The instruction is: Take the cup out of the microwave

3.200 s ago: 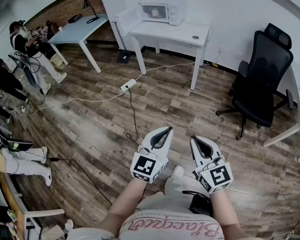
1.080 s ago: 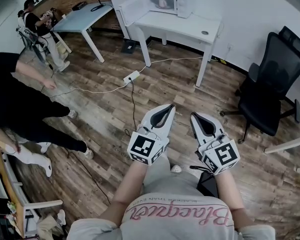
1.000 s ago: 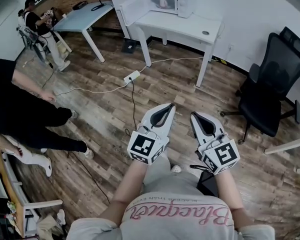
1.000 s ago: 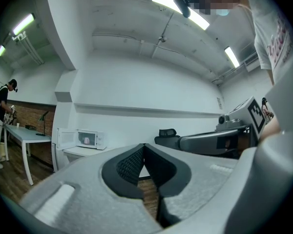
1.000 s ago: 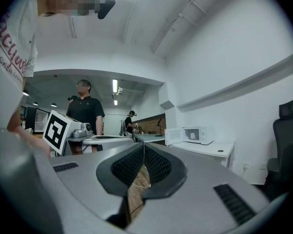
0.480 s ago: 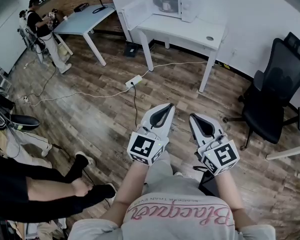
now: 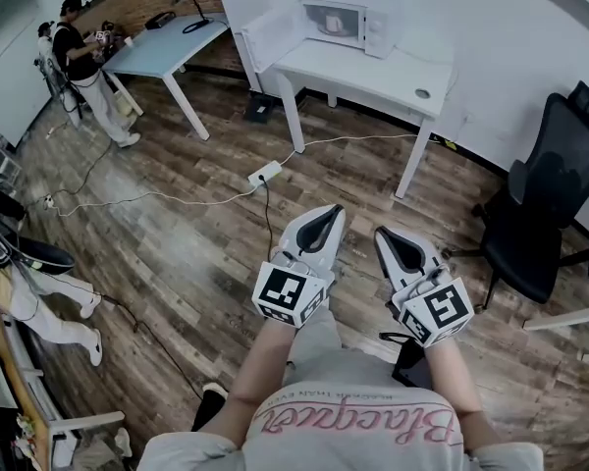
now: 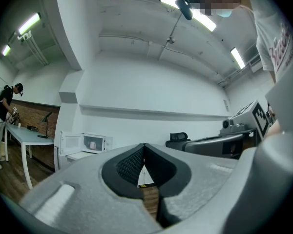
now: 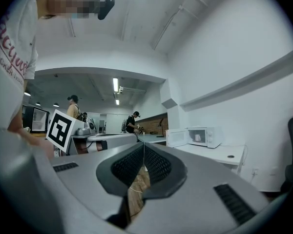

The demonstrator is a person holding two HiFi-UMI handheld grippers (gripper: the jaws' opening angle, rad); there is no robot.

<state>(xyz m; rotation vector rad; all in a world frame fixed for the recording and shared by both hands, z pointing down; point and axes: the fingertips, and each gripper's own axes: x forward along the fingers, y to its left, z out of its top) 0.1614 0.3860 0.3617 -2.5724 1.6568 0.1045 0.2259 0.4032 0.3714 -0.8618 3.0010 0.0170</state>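
Note:
A white microwave (image 7: pixel 346 23) stands on a white table (image 7: pixel 373 75) far ahead, its door (image 7: pixel 265 35) swung open to the left. A small pale cup (image 7: pixel 326 25) shows faintly inside it. The cup also appears as a pinkish spot in the left gripper view (image 8: pixel 92 144) and the right gripper view (image 9: pixel 197 138). My left gripper (image 7: pixel 332 210) and right gripper (image 7: pixel 381 234) are held side by side in front of my body, over the wooden floor, well short of the table. Both are shut with nothing between the jaws.
A black office chair (image 7: pixel 545 214) stands right of the white table. A power strip (image 7: pixel 265 174) with cables lies on the floor ahead. A grey-blue table (image 7: pixel 167 47) and a person (image 7: pixel 79 57) are at the far left. A desk corner (image 7: pixel 569 317) juts in at right.
The white table and microwave have come nearer in the head view. A person in black who crossed at the left has gone out of view. Both grippers stay shut, side by side.

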